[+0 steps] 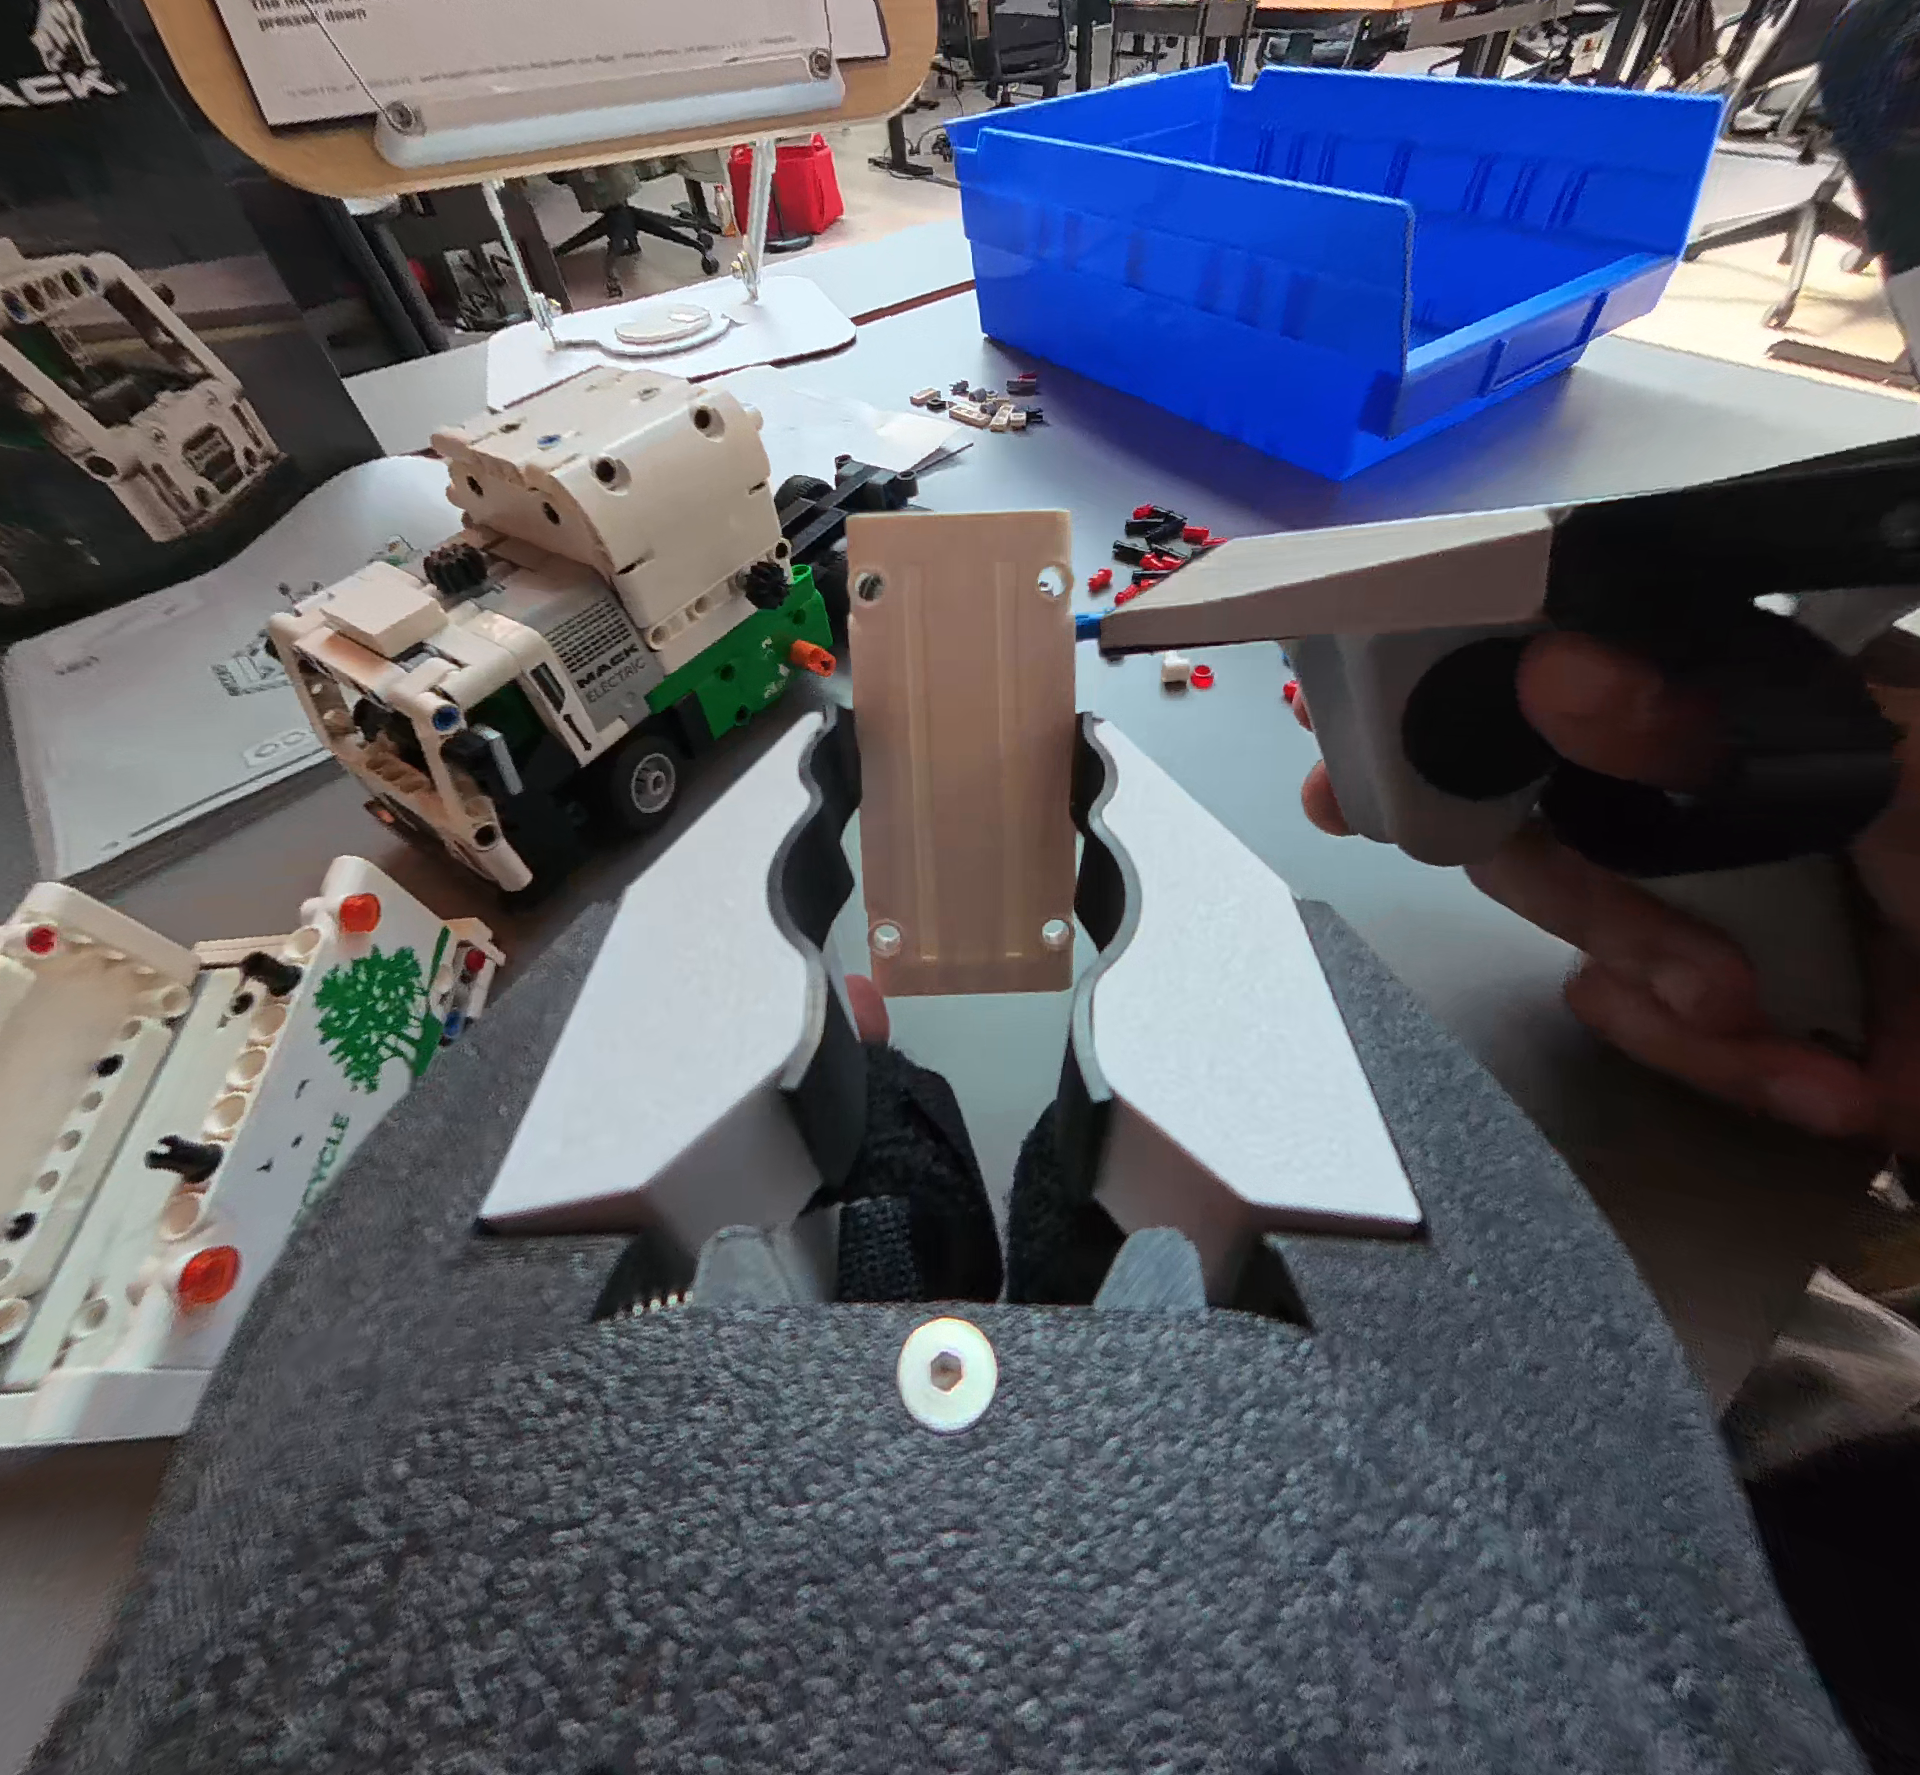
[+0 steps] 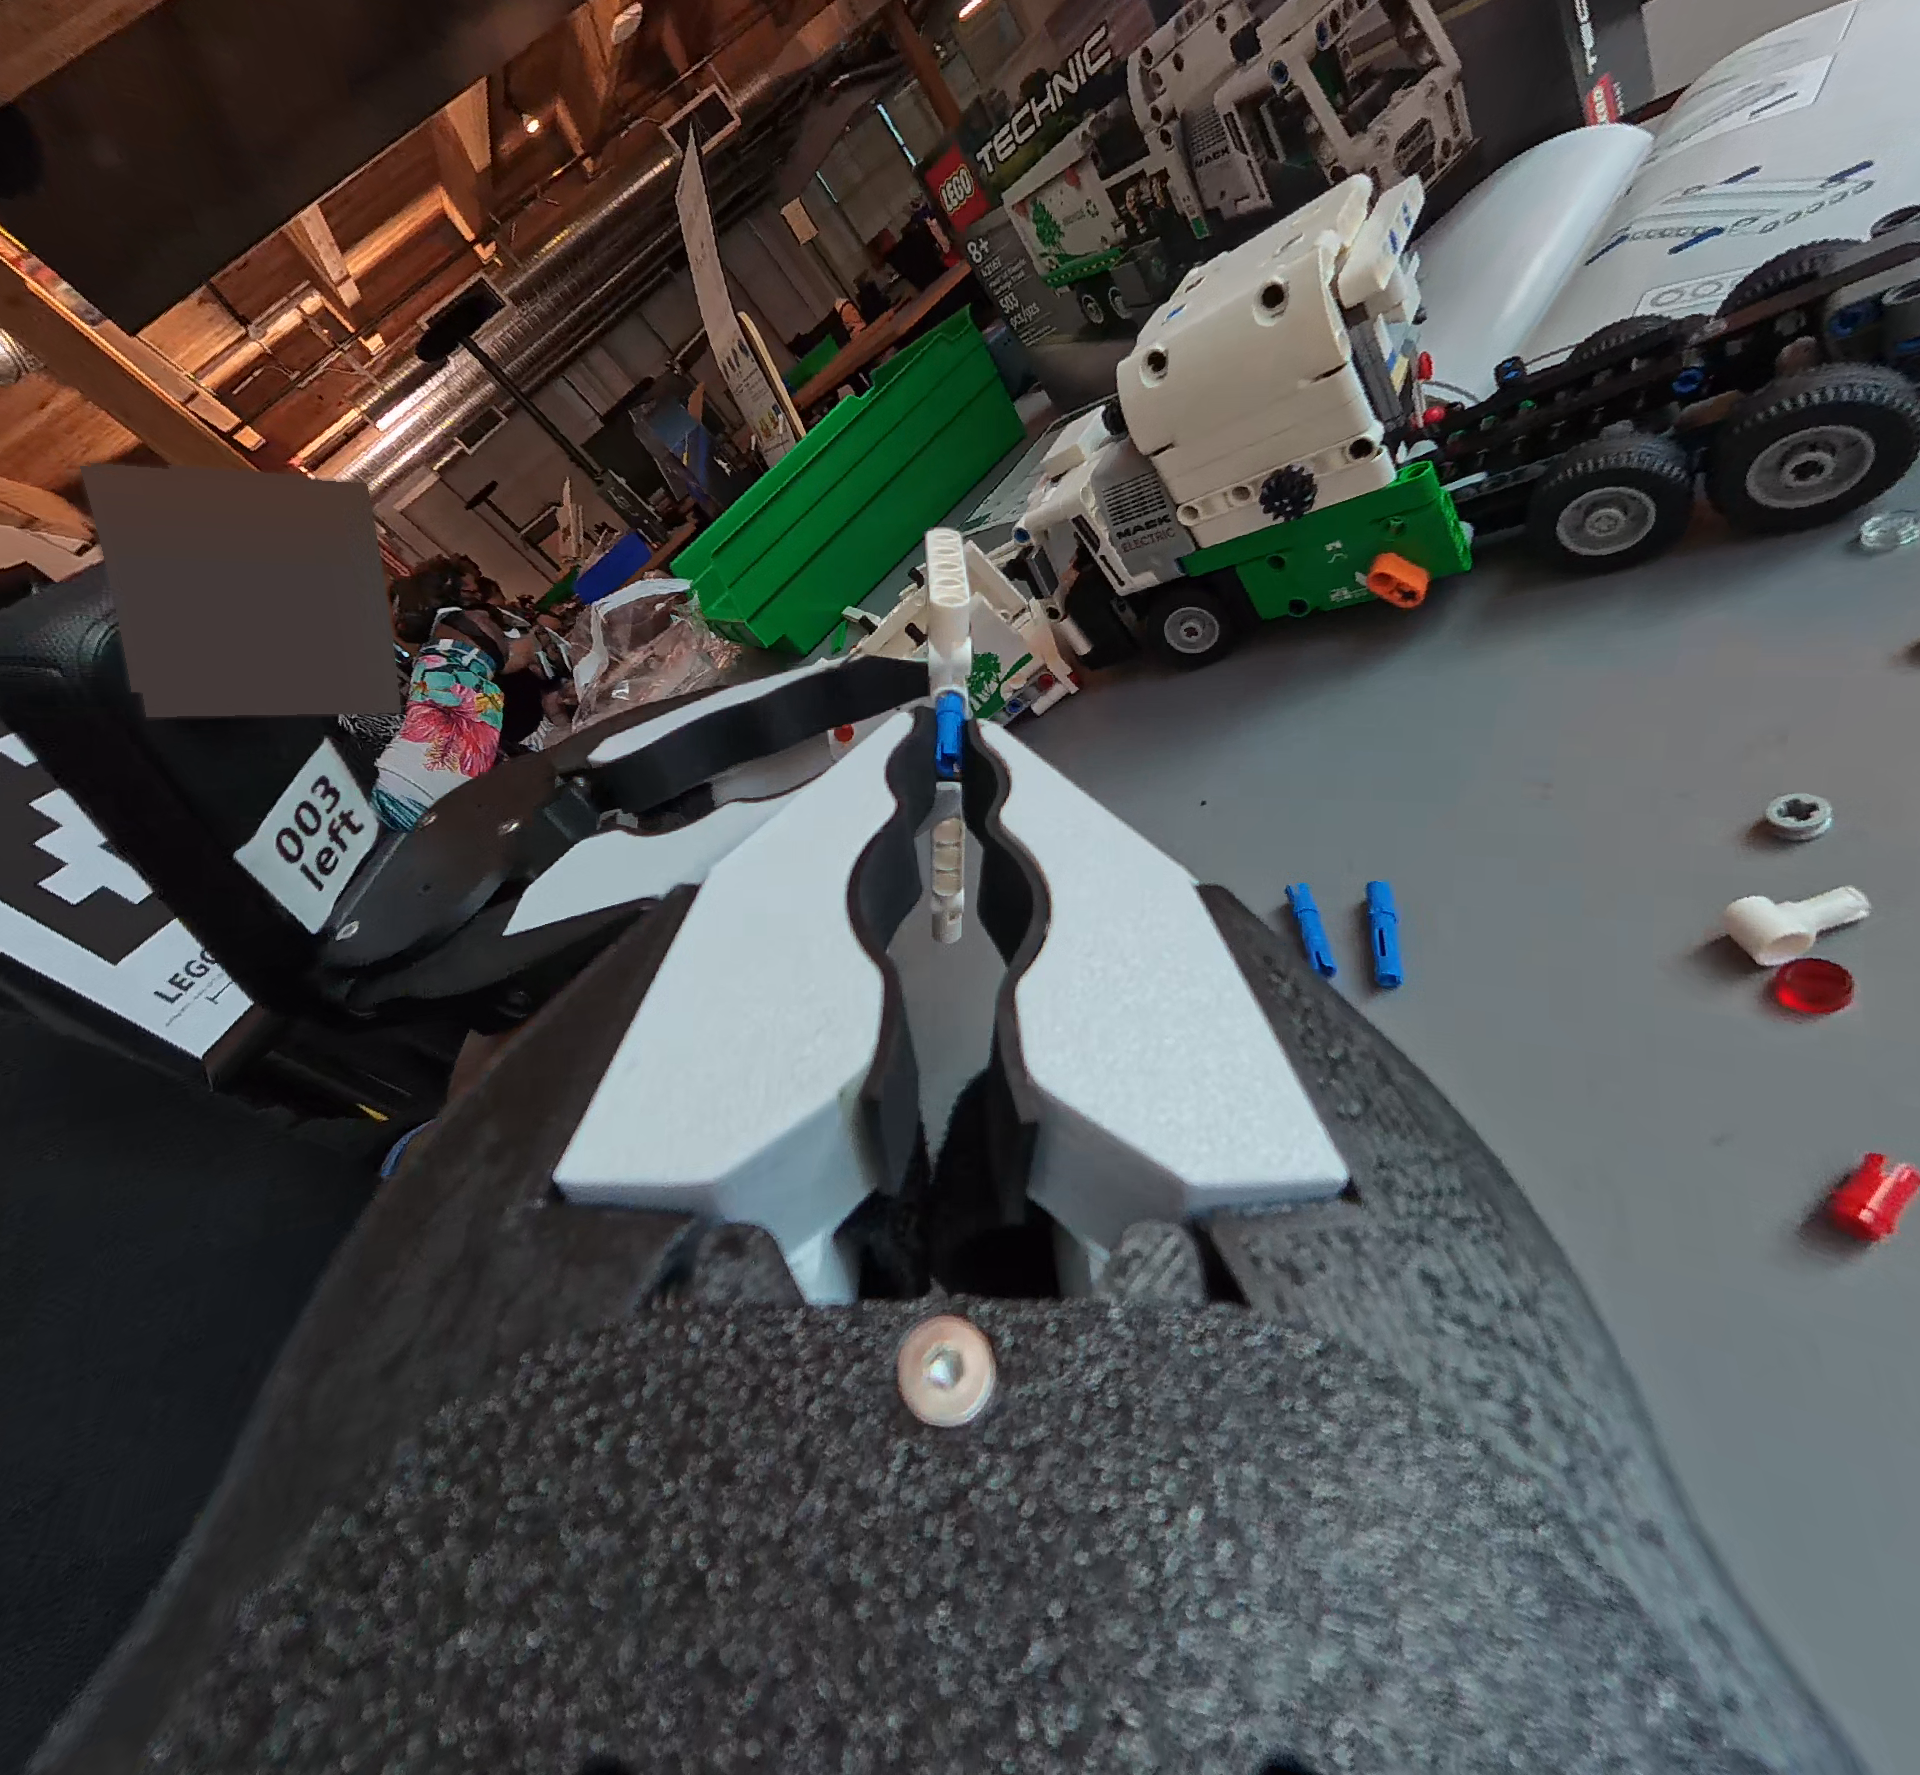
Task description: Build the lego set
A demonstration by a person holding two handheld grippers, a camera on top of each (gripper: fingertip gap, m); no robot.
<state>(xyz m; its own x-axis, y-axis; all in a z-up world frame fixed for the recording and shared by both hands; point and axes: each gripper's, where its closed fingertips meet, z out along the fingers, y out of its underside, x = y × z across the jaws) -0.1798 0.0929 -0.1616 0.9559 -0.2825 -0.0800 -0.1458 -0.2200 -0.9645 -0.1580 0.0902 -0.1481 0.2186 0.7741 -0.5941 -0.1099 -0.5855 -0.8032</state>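
My left gripper [image 1: 961, 759] is shut on a white flat panel [image 1: 961, 686] and holds it upright above the table. My right gripper [image 2: 948, 728] is shut on a blue pin [image 2: 948, 726]. In the left wrist view the right gripper [image 1: 1107, 632] comes in from the right, its tip against the panel's right edge near the upper hole. In the right wrist view the panel [image 2: 948, 582] shows edge-on just beyond the pin. The partly built white and green truck [image 1: 540, 645] stands left of the panel and also shows in the right wrist view [image 2: 1278, 478].
A white truck body with a green tree sticker [image 1: 208, 1102] lies at the left. A blue bin [image 1: 1330, 271] stands behind. Red and black pins [image 1: 1153, 546], two blue pins [image 2: 1345, 930], a white connector [image 2: 1787, 925] and a red round tile [image 2: 1813, 985] lie loose. The booklet [image 1: 135, 686] lies under the truck. Only a small space, under 4 cm, lies between the two pairs of fingers. The white connector [image 2: 1787, 925] is about 12 centimetres from both grippers' fingertips. It turns up in the left wrist view [image 1: 1174, 663] as well.
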